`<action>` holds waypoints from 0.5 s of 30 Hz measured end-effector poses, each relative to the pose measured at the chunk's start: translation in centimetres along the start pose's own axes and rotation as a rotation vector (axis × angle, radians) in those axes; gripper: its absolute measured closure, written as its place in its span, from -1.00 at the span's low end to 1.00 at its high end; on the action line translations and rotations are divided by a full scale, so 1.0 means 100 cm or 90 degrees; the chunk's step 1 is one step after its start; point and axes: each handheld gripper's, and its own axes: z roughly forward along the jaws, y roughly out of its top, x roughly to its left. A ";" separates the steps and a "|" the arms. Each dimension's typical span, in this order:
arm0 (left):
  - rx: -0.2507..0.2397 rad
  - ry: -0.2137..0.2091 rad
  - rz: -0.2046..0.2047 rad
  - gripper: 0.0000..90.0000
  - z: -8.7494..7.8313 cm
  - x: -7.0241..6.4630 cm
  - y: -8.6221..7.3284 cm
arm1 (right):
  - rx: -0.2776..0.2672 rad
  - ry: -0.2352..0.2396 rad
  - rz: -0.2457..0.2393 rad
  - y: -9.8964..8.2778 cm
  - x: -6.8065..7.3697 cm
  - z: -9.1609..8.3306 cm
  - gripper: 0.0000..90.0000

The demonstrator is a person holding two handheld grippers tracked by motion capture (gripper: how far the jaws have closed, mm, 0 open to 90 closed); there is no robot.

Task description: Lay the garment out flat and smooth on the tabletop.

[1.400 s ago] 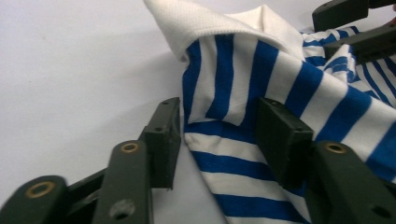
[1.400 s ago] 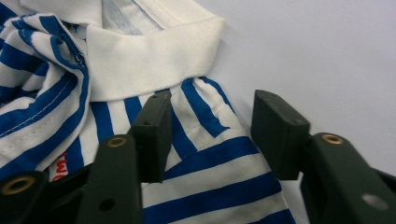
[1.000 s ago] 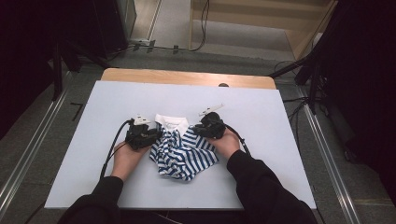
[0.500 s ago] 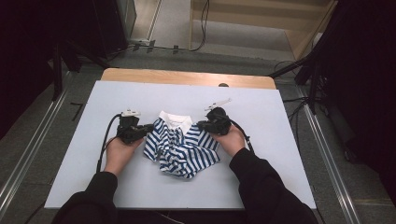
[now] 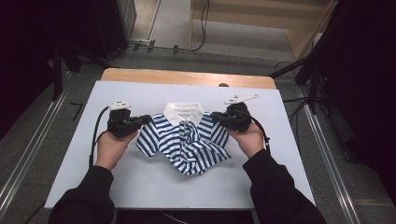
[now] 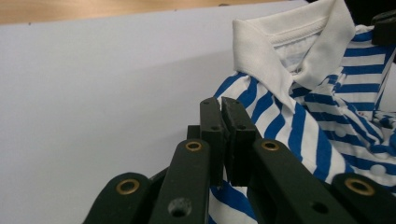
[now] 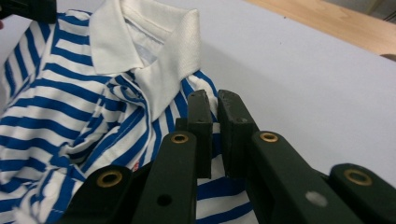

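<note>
A blue-and-white striped polo shirt with a white collar is stretched between my two grippers above the pale table sheet. My left gripper is shut on the shirt's left shoulder. My right gripper is shut on the right shoulder. The lower part of the shirt lies crumpled on the sheet. In the left gripper view the jaws pinch striped cloth beside the collar. In the right gripper view the jaws pinch the shoulder of the shirt.
A wooden table edge runs along the far side of the sheet. Metal rails flank the table on both sides. Cables trail from each gripper across the sheet. Dark stands and cords stand beyond the far edge.
Both hands have risen and moved apart. The shirt has gone from a bunched heap to a spread front with the collar up between the grippers.
</note>
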 end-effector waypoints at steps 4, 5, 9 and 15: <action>-0.014 -0.010 0.006 0.98 -0.011 -0.004 0.008 | -0.024 0.020 -0.002 0.003 0.007 -0.020 0.83; -0.019 -0.011 0.009 0.98 -0.014 -0.005 0.010 | -0.032 0.023 -0.003 0.004 0.009 -0.025 0.83; -0.037 -0.015 0.017 0.98 -0.028 -0.007 0.017 | -0.059 0.034 -0.012 0.009 0.017 -0.049 0.83; -0.061 -0.019 0.015 0.98 -0.049 -0.012 0.024 | -0.086 0.060 -0.024 0.013 0.030 -0.079 0.83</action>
